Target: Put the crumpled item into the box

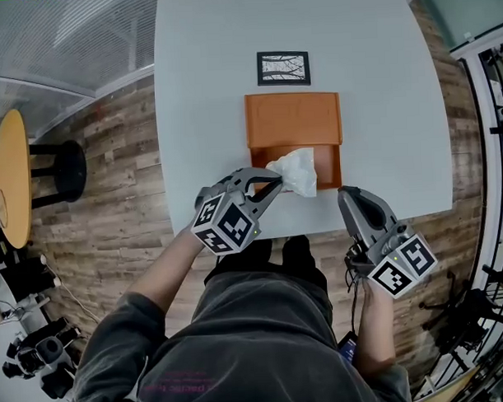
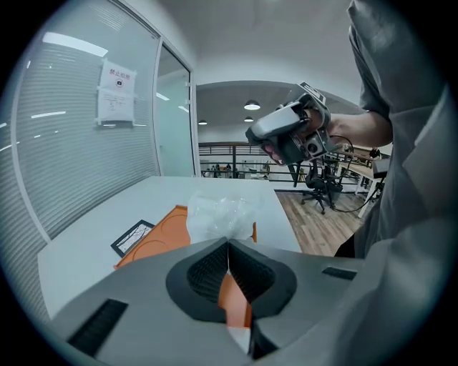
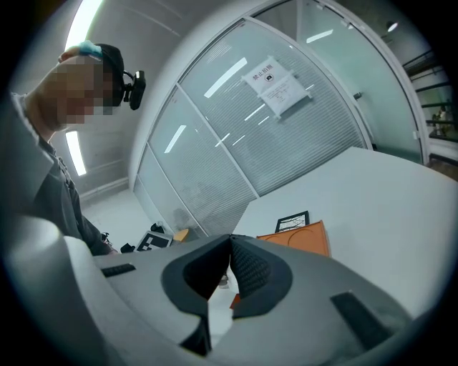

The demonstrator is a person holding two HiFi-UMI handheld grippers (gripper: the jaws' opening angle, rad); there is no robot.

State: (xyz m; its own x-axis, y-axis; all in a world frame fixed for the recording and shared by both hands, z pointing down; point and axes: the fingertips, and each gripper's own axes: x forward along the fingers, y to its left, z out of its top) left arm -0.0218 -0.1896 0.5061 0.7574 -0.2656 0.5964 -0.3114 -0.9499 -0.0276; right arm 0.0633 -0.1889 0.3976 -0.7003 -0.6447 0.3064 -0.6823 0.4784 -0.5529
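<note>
An orange box (image 1: 293, 120) lies flat in the middle of the white table (image 1: 198, 91). The crumpled white item (image 1: 295, 171) hangs over the box's near part, and my left gripper (image 1: 276, 184) is shut on its left edge. In the left gripper view the crumpled item (image 2: 220, 214) bulges just past the closed left gripper (image 2: 228, 243), with the box (image 2: 154, 241) below it. My right gripper (image 1: 344, 193) is shut with nothing in it, raised at the table's front edge to the right of the box. The right gripper (image 3: 230, 239) view shows the box (image 3: 304, 236) beyond its closed jaws.
A small black-framed picture (image 1: 283, 68) lies on the table behind the box. The person stands at the table's front edge (image 1: 310, 229). On the wooden floor at left are a round wooden table (image 1: 12, 175) and a black stool (image 1: 69, 169). Equipment racks (image 1: 493, 146) stand at right.
</note>
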